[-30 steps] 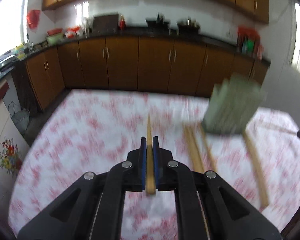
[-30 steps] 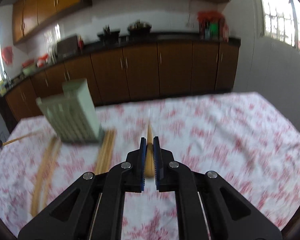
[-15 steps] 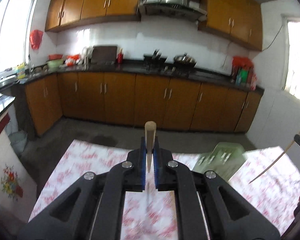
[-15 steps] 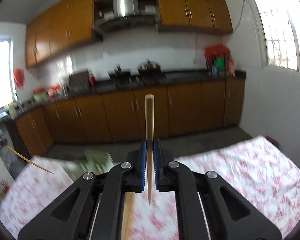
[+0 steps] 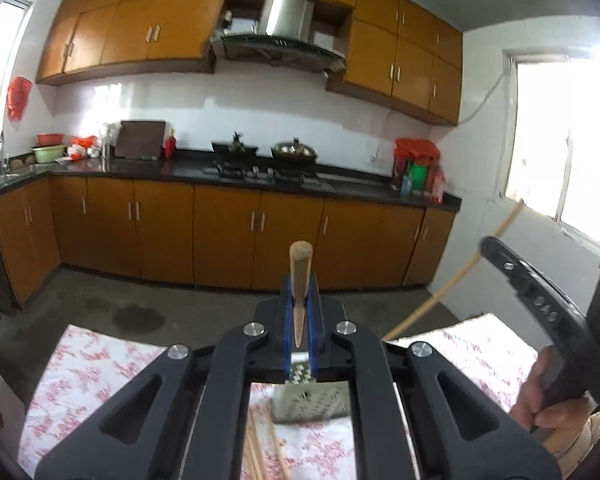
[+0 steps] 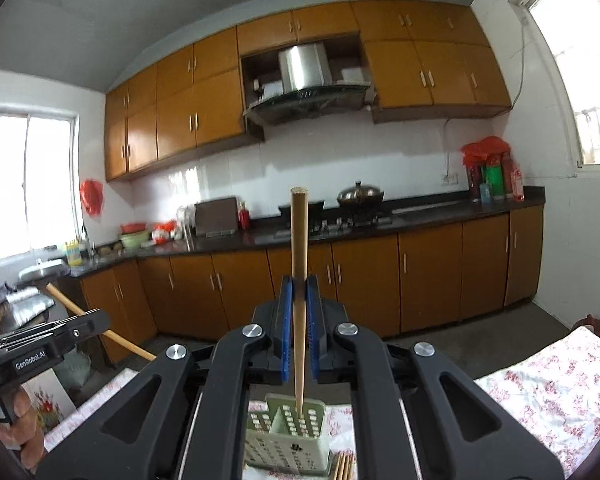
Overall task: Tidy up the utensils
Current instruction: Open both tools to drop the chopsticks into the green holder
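Note:
My left gripper is shut on a wooden chopstick held upright, its thin tip above the pale green perforated utensil holder on the floral tablecloth. My right gripper is shut on another chopstick, also upright, with its tip down inside the holder. Each gripper shows in the other's view: the right one with its stick at the right of the left wrist view, the left one at the left of the right wrist view.
Several loose chopsticks lie on the table beside the holder. The tablecloth covers the table. Brown kitchen cabinets and a dark counter stand beyond the table across a bare floor.
Both grippers lifted their chopsticks off the table, turned them upright and moved in over the green holder. The right chopstick's tip now sits in the holder.

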### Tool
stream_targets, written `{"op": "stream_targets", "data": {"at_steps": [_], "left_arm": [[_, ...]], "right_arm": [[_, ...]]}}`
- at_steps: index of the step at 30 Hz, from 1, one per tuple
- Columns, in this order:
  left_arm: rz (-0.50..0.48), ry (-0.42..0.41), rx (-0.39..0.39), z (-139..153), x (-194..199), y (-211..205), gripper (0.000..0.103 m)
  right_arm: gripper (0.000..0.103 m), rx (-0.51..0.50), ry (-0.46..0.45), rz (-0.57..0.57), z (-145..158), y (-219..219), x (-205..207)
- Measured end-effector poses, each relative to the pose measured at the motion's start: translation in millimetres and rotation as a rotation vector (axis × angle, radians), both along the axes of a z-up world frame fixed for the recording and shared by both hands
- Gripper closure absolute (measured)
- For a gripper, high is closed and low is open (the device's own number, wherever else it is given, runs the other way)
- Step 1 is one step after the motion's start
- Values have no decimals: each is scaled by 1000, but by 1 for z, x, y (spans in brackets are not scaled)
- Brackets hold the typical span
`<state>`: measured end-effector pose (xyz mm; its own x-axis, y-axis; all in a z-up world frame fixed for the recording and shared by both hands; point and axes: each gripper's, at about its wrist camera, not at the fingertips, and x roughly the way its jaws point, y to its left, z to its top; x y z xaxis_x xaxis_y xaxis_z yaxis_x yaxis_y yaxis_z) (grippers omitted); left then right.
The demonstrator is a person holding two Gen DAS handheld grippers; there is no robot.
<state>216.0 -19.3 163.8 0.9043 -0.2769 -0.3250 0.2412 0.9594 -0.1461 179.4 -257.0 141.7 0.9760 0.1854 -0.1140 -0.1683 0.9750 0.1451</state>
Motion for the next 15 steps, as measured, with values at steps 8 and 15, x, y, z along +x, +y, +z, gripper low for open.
{"op": "stream_targets", "data": {"at_steps": [8, 15], "left_arm": [[-16, 104, 39, -47, 30, -26, 95], [5, 93, -2, -52, 22, -10, 81]], "right_arm": [[95, -7, 110, -3, -28, 4, 16], [57, 26, 102, -12, -23, -10, 0]]}}
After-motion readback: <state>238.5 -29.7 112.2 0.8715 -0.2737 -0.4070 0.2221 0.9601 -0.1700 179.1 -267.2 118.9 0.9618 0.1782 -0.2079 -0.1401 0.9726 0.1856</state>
